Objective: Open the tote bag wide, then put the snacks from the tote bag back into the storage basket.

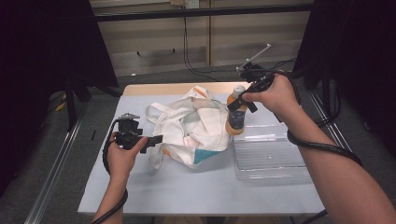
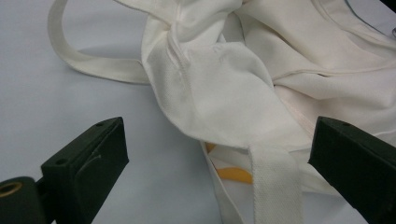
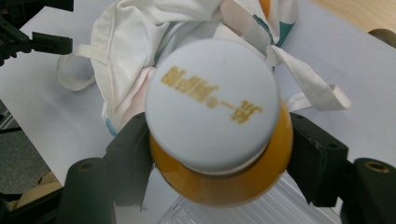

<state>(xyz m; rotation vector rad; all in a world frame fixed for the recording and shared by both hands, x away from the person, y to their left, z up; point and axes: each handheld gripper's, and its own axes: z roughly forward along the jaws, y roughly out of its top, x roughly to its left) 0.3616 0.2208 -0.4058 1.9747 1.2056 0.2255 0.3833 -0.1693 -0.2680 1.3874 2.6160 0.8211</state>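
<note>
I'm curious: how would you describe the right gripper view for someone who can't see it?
Seen from above, an orange bottle with a white cap is clamped between the right gripper's two black jaws. Behind it a crumpled white tote bag lies on a pale table, and a clear plastic tray sits below.

Bottle (image 3: 219,154) body hidden beneath its own white cap (image 3: 212,105).
</note>
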